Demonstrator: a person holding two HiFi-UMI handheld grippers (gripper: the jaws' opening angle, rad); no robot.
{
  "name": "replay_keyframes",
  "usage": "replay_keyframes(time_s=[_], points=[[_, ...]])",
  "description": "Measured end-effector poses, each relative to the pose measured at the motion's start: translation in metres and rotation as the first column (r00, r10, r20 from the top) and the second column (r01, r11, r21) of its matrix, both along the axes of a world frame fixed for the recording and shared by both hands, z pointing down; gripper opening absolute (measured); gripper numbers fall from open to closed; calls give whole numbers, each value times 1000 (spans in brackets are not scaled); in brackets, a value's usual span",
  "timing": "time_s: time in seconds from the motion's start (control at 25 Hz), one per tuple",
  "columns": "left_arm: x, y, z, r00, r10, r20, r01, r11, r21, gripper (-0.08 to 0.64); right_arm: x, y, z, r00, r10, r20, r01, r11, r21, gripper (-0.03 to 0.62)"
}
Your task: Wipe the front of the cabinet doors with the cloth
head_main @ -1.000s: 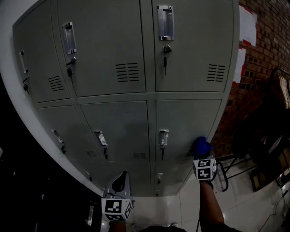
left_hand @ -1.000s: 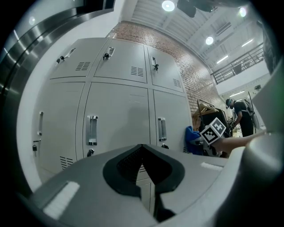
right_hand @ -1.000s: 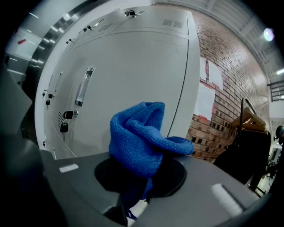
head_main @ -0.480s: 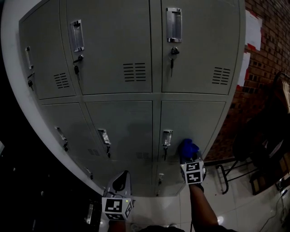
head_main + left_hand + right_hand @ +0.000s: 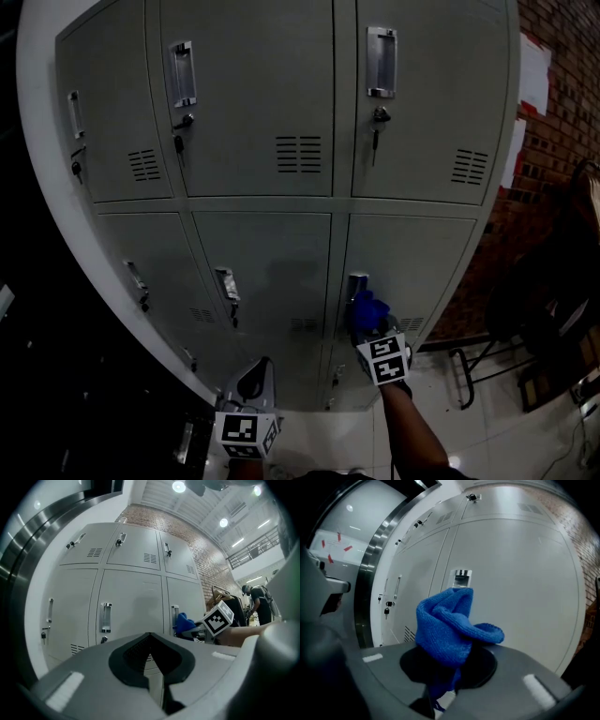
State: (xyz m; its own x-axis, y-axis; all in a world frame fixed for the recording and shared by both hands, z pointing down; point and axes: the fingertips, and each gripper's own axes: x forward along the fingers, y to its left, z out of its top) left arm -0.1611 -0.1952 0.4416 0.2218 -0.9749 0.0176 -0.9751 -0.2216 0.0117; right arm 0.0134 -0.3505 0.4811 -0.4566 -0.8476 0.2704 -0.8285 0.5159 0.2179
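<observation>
The grey cabinet [image 5: 262,103] fills the head view, with rows of locker doors. My right gripper [image 5: 368,323] is shut on a bunched blue cloth [image 5: 367,307], held against the lower right door [image 5: 412,262] just below its metal handle [image 5: 357,283]. In the right gripper view the cloth [image 5: 445,625] bulges out of the jaws below that handle [image 5: 461,578]. My left gripper [image 5: 251,377] hangs low before the bottom doors, shut with nothing in it. From the left gripper view its jaws meet [image 5: 151,637], and the cloth [image 5: 183,620] shows to the right.
Keys hang from locks on the upper doors [image 5: 376,117]. A red brick wall [image 5: 562,112] stands right of the cabinet, with dark chairs and metal frames [image 5: 553,309] on a glossy tiled floor [image 5: 497,422]. Left of the cabinet is dark.
My right gripper has carried the cloth leftward across the lower right door, from near its right edge to beside the handle. The left gripper has barely moved.
</observation>
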Motion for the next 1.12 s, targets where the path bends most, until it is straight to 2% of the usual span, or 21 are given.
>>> replay_keyframes(time_s=[0.12, 0.2, 0.44, 0.68, 0.84, 0.96, 1.12], points=[[3, -1, -4, 1000, 9, -1, -9, 1000, 4, 17, 3, 3, -1, 1000, -13, 26, 13, 1000, 1, 81], [6, -2, -6, 1000, 16, 0, -16, 1000, 2, 17, 15, 7, -1, 999, 14, 43, -14, 1000, 10, 81], [20, -10, -5, 998, 55, 4, -55, 998, -2, 18, 92, 12, 9, 982, 186, 46, -187, 982, 33, 81], [30, -18, 2, 996, 86, 8, -86, 996, -16, 17, 168, 3, 36, 944, 328, -39, -328, 945, 4, 81], [33, -20, 1, 996, 87, 10, -87, 996, -16, 18, 178, -11, 51, 935, 347, -64, -349, 937, -6, 81], [32, -21, 3, 997, 83, 11, -82, 996, -17, 17, 178, -14, 53, 930, 366, -45, -366, 931, 1, 83], [33, -22, -1, 997, 78, 6, -78, 997, -14, 17, 165, -15, 57, 940, 340, -25, -340, 940, -29, 83]])
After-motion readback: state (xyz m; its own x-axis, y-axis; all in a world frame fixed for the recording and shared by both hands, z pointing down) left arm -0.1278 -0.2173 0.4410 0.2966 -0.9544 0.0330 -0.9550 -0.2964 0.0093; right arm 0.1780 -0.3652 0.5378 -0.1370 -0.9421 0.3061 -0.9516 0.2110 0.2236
